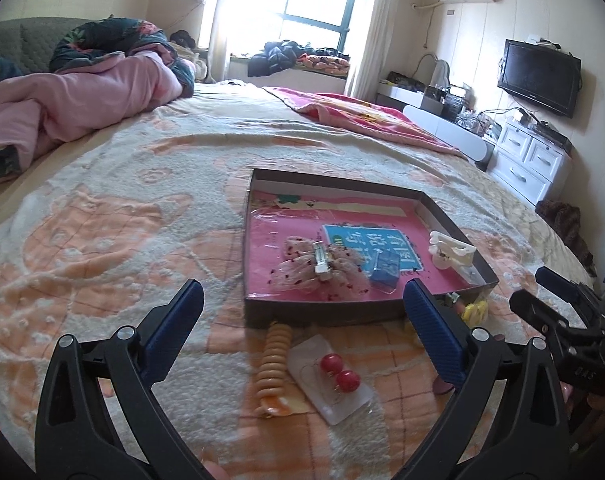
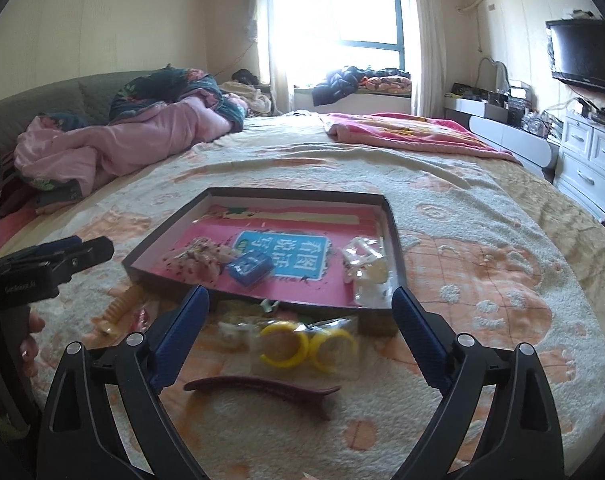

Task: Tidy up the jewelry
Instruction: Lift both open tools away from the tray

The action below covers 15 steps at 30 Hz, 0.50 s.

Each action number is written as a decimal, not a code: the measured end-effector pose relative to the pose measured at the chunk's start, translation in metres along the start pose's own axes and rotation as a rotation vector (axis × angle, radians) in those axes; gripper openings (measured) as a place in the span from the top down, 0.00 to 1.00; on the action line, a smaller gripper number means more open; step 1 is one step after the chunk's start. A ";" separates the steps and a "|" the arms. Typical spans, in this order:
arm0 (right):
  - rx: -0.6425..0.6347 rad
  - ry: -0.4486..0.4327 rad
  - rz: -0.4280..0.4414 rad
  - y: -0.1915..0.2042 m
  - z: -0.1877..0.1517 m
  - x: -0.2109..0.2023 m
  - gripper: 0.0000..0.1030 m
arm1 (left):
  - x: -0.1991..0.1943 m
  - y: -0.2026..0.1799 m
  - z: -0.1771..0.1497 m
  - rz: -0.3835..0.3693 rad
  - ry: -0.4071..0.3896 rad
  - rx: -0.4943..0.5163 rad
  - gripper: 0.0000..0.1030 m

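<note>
Terry-cloth bed cover point(image 1: 102, 240) carries everything. On it sits the cardboard tray point(image 2: 394, 240), already holding a bow clip point(image 1: 314, 264) and a blue box point(image 2: 249, 269). My right jaws point(image 2: 300, 328) hang released, empty, nearest the 2 yellow bangles point(image 2: 308, 346); the maroon hair clip point(image 2: 262, 392) lies crosswise below. My left jaws point(image 1: 304, 320), also released, face the red earrings point(image 1: 340, 372).
</note>
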State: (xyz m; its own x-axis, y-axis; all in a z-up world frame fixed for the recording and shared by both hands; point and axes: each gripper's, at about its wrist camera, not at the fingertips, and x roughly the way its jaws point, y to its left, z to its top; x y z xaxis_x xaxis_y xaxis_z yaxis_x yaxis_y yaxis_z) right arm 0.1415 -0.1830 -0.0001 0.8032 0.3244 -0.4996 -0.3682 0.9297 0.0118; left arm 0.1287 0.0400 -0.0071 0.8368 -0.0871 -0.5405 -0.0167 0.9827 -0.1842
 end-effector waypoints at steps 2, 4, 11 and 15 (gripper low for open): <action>-0.018 0.001 0.008 0.008 -0.002 -0.001 0.12 | -0.002 0.004 -0.001 0.008 0.001 -0.003 0.11; -0.030 0.004 0.016 0.012 -0.004 -0.001 0.12 | -0.004 0.007 -0.003 0.014 0.002 -0.004 0.11; -0.044 0.014 0.033 0.025 -0.012 -0.001 0.12 | -0.009 0.017 -0.010 0.029 0.010 -0.017 0.11; -0.051 0.028 0.038 0.029 -0.018 0.000 0.12 | -0.006 0.020 -0.015 0.034 0.025 -0.013 0.11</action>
State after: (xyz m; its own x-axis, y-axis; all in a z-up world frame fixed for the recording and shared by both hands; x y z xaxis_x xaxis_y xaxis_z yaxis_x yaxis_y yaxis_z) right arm 0.1225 -0.1588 -0.0154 0.7751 0.3538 -0.5234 -0.4220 0.9065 -0.0123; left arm 0.1151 0.0579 -0.0204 0.8220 -0.0583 -0.5665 -0.0518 0.9830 -0.1763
